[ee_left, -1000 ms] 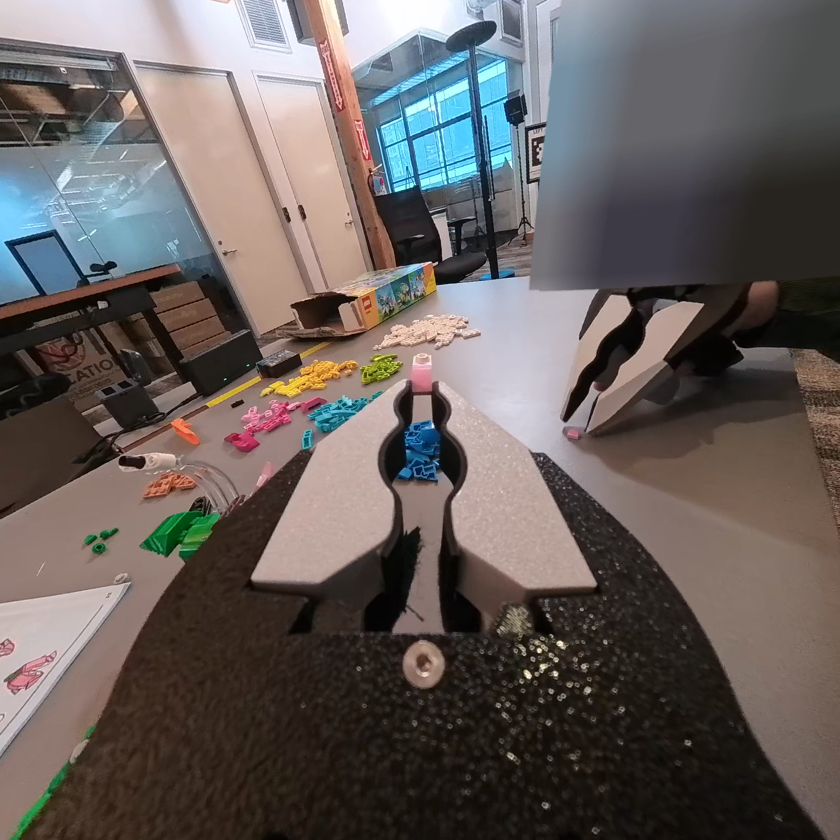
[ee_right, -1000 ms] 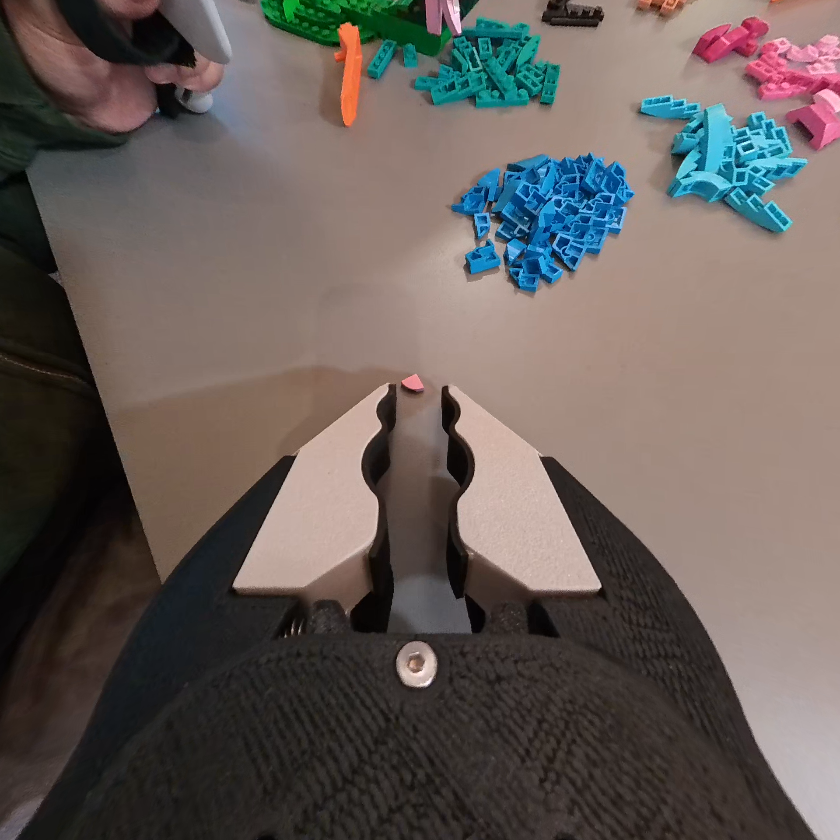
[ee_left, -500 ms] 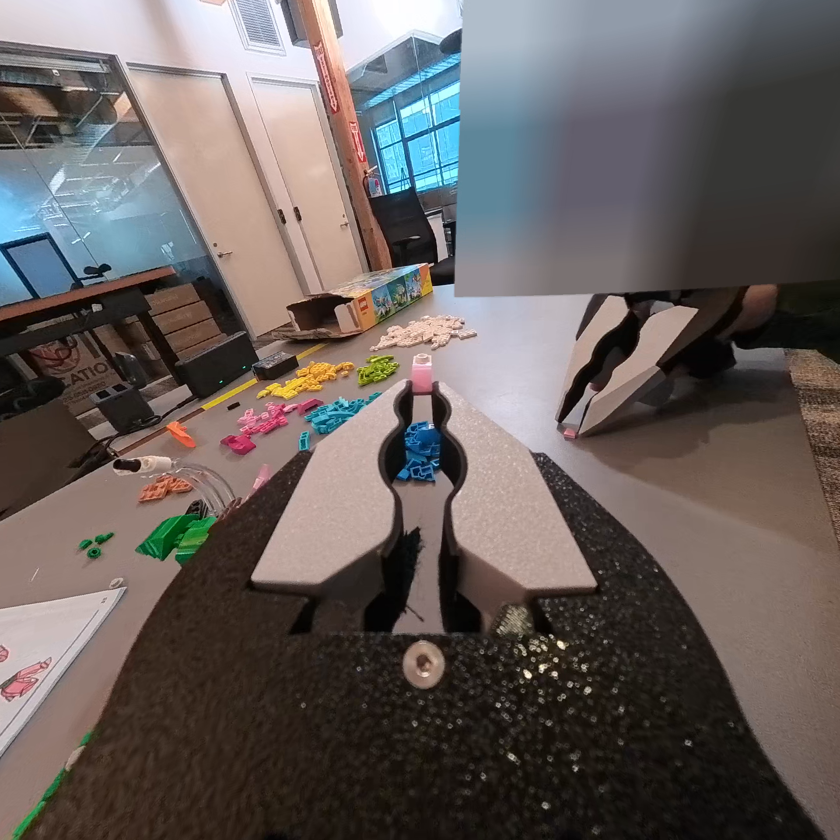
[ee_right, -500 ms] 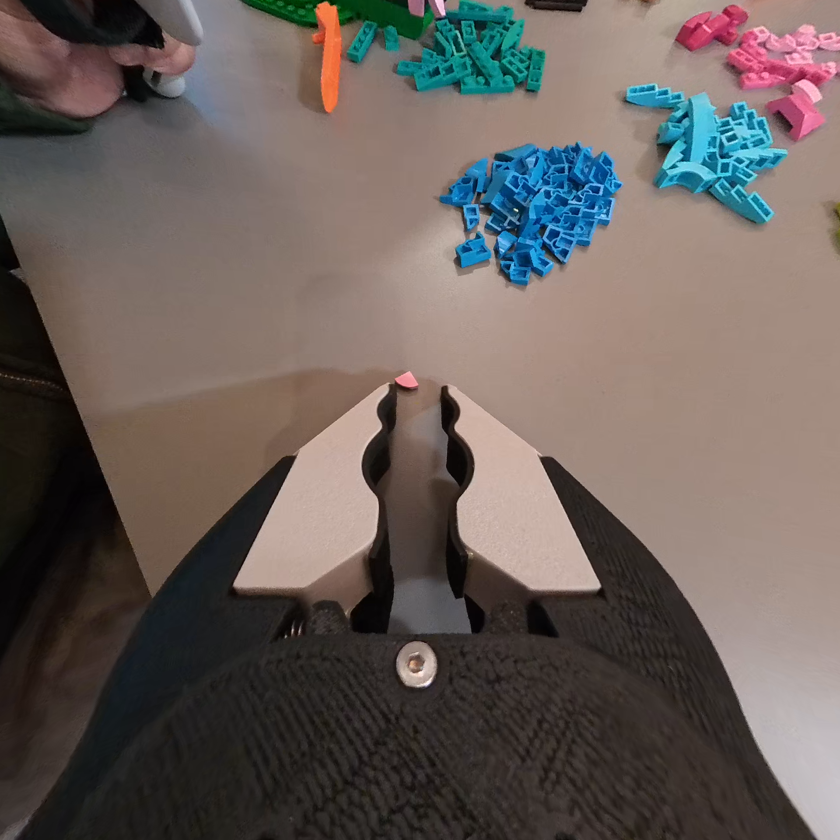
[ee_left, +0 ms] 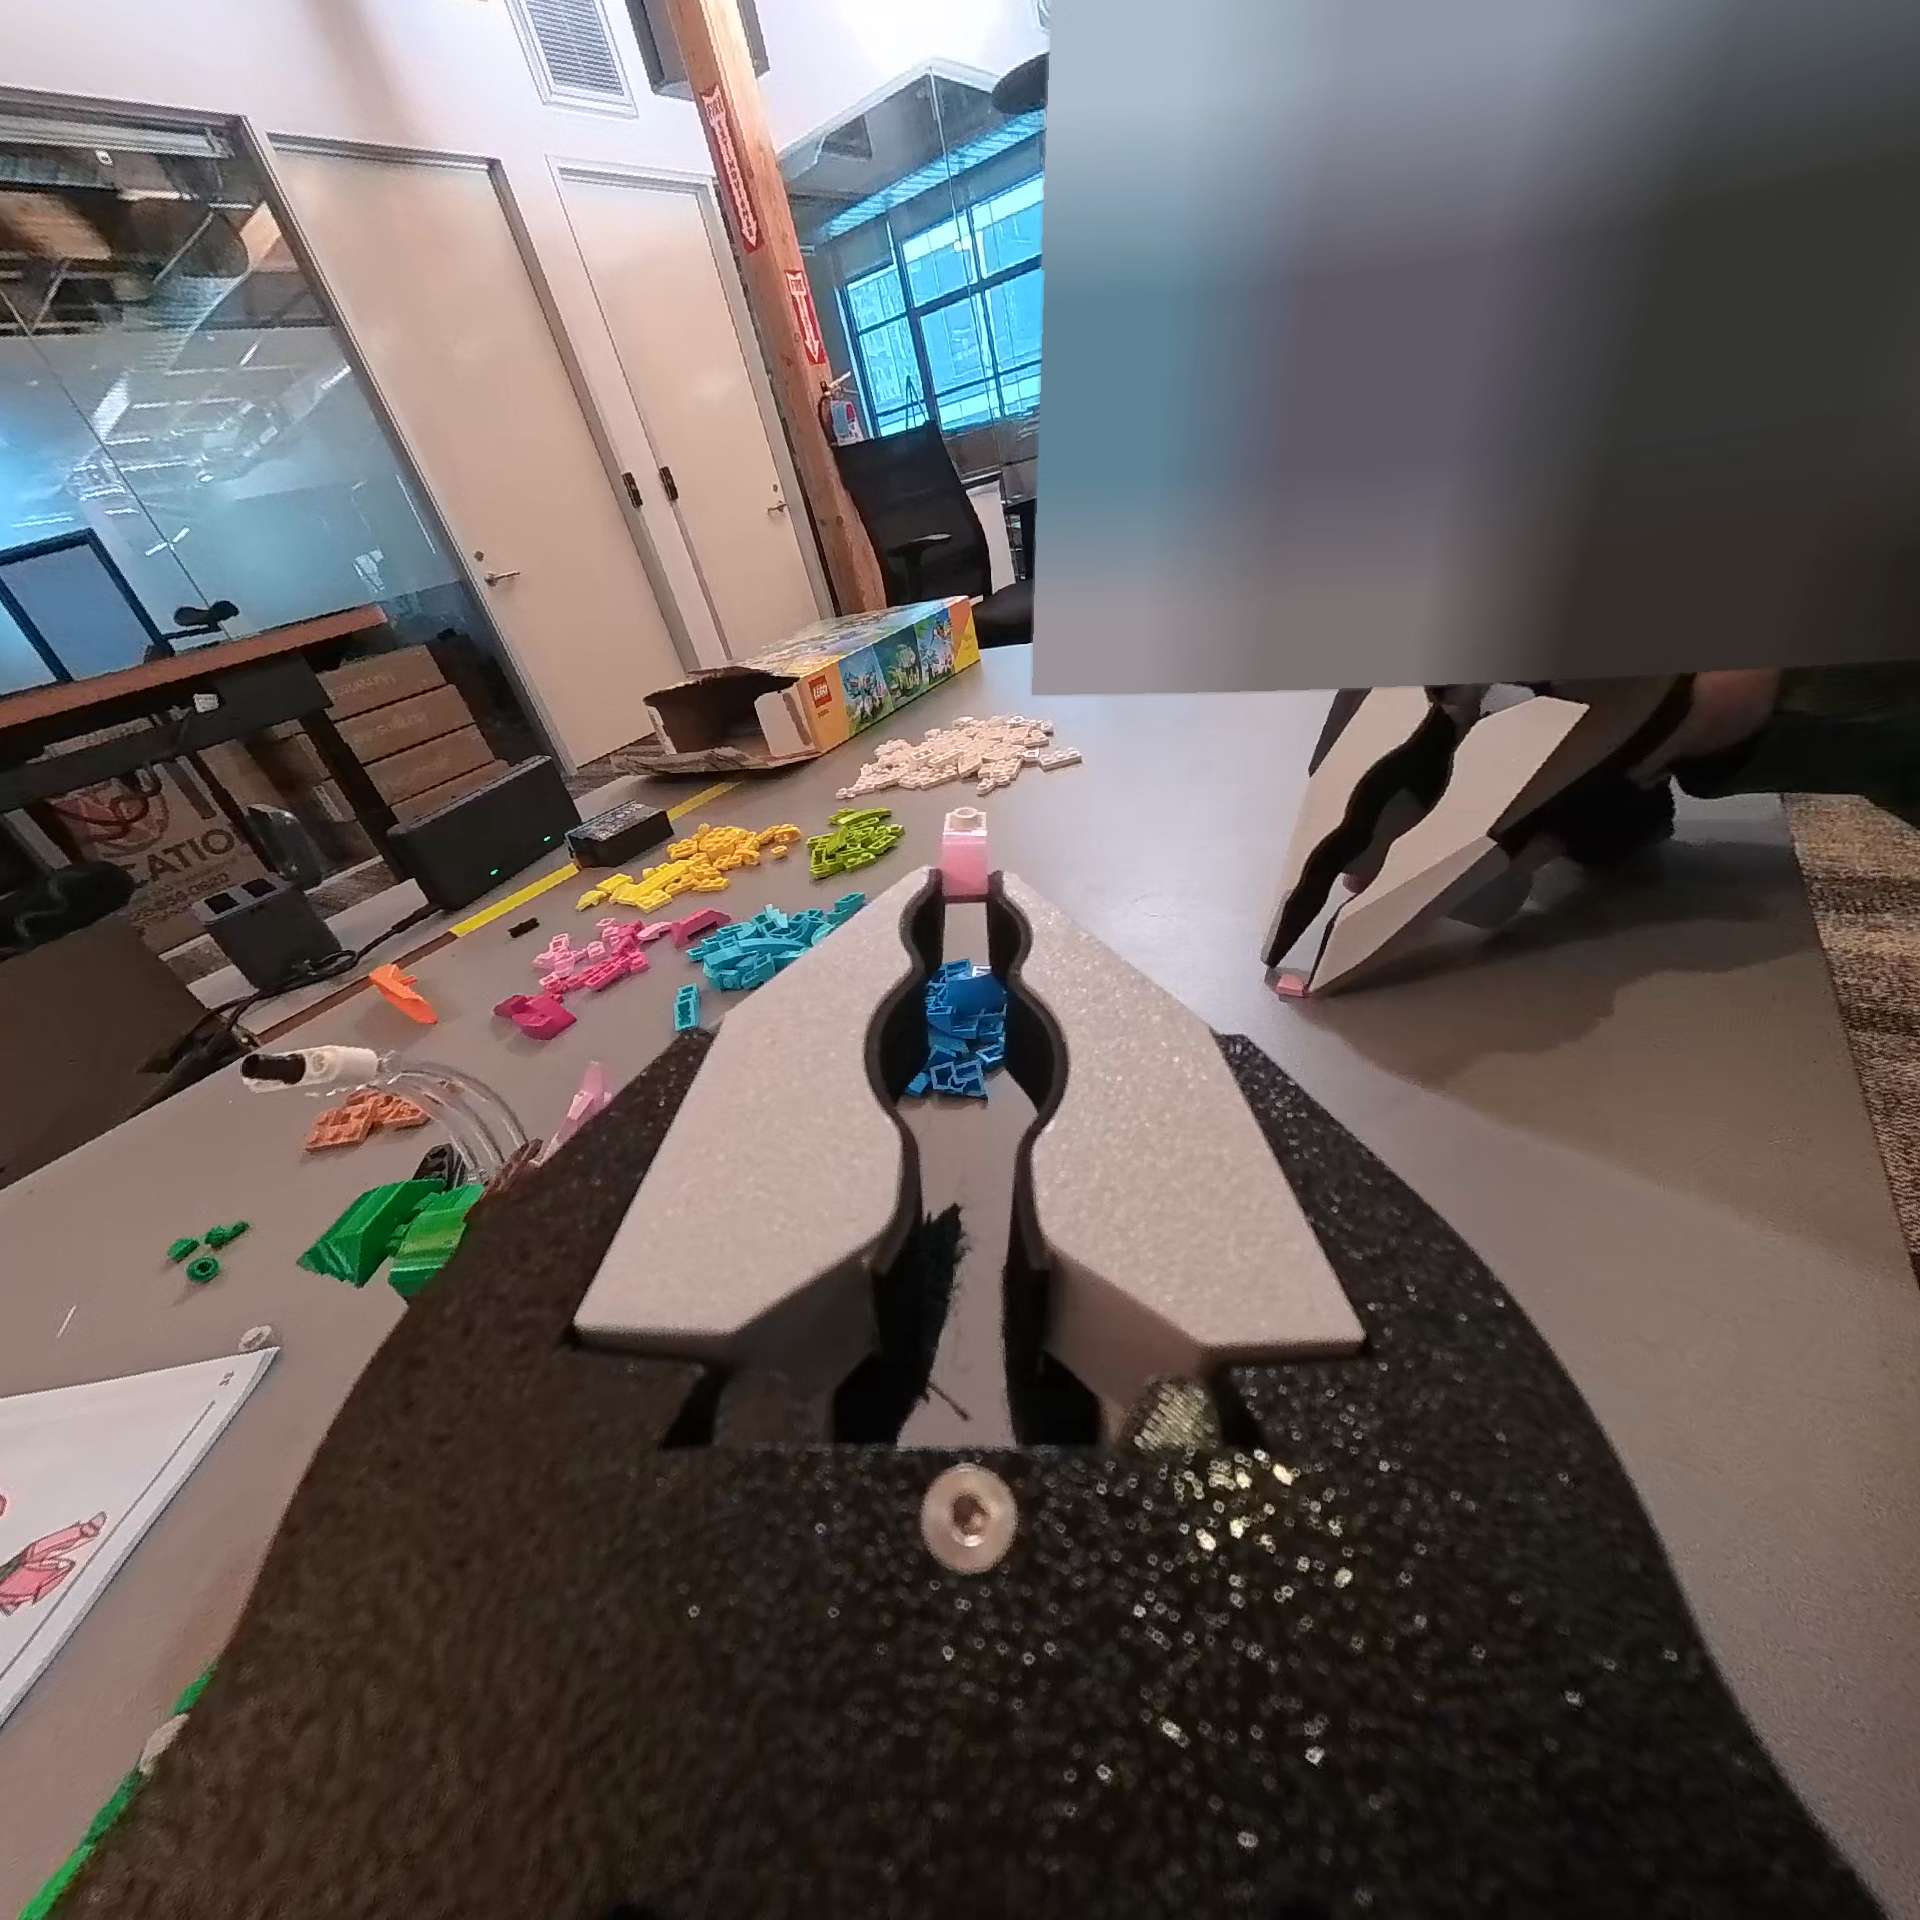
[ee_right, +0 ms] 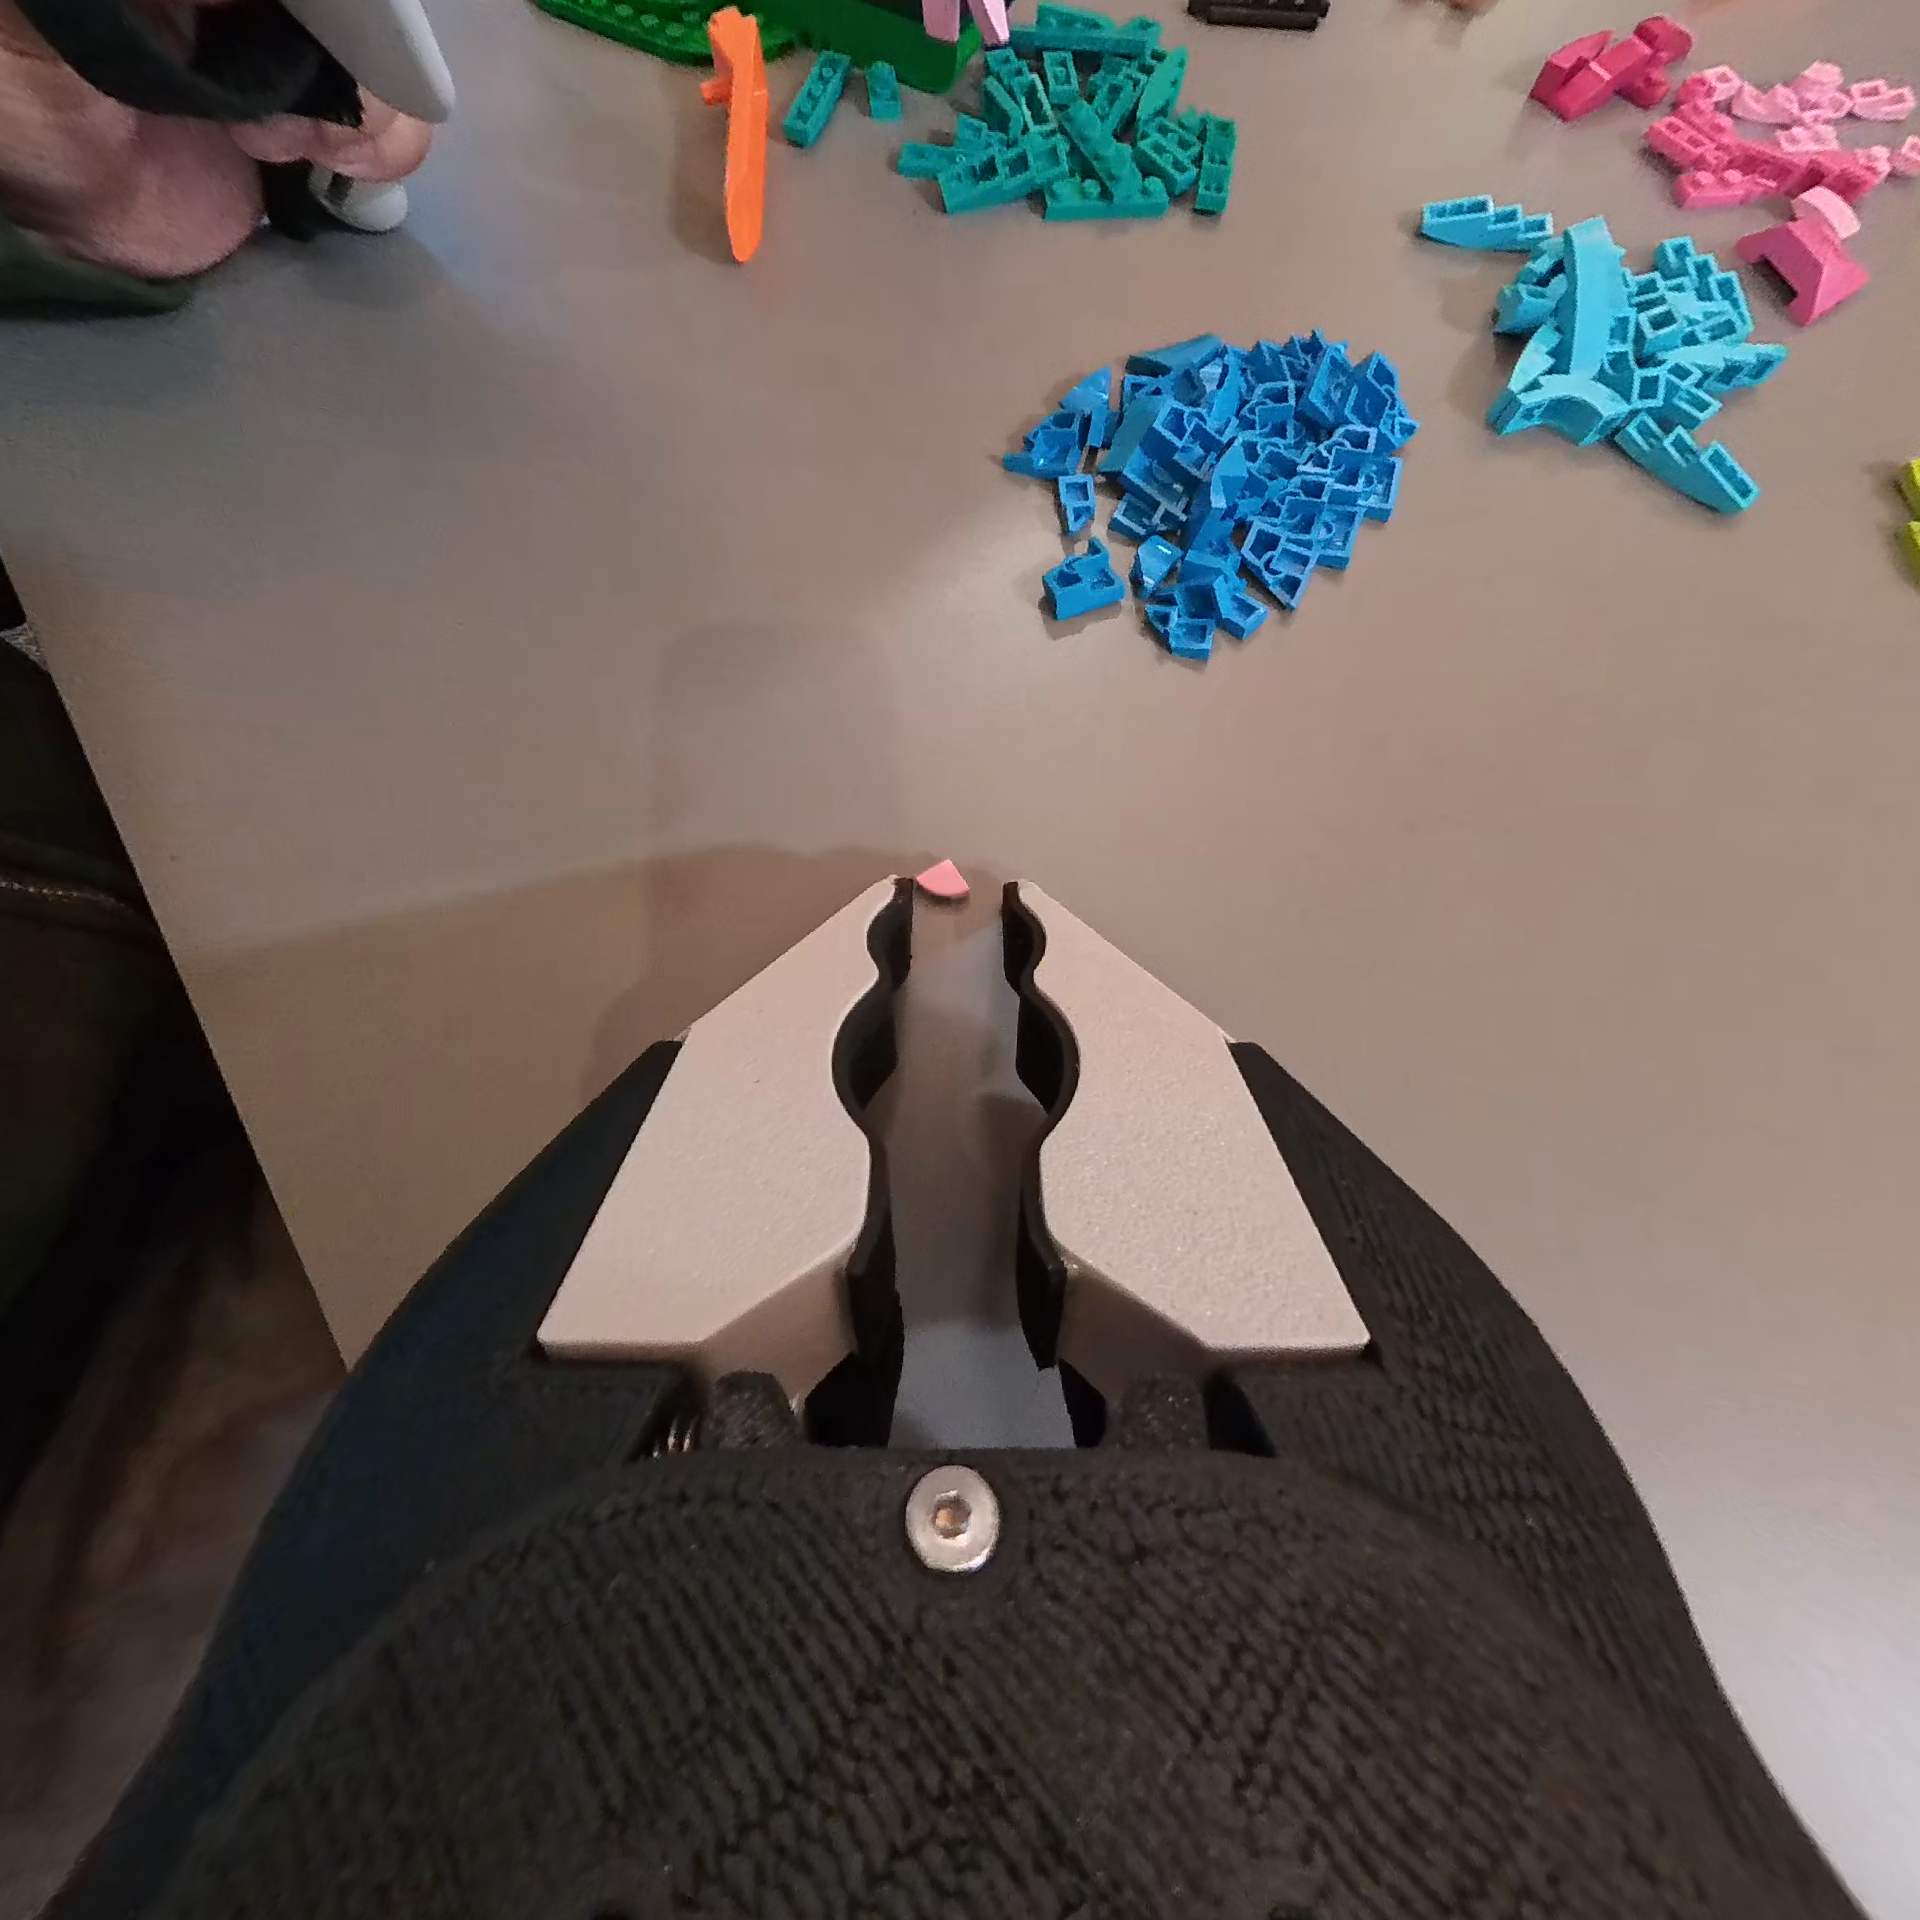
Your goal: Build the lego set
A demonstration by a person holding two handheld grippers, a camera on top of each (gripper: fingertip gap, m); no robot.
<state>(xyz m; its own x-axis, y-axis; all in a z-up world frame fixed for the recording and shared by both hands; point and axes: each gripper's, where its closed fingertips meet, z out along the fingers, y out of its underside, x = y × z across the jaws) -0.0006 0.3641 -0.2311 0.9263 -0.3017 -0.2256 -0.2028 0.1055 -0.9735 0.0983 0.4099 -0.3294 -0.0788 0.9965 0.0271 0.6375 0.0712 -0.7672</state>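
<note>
My left tool (ee_left: 964, 883) gripping a small brick (ee_left: 963, 857) above the tabletop (ee_right: 520, 582), my right tool (ee_right: 958, 896) resting tips-down near the tabletop's edge, a tiny piece (ee_right: 943, 881) lying at its tips, brick piles (ee_right: 1226, 488) spreading beyond, an opened box (ee_left: 821, 691) sitting farthest back.

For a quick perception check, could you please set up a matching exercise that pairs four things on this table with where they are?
Things:
1. pale pink brick
2. small pink piece
3. blue pile
4. orange piece

Places:
A. lying on the table at the right gripper's tips
B. loose heap mid-table, beyond the right gripper
C. clamped between the left gripper's tips
D. far side, left of the teal pile

Pairs: 1-C, 2-A, 3-B, 4-D
</note>
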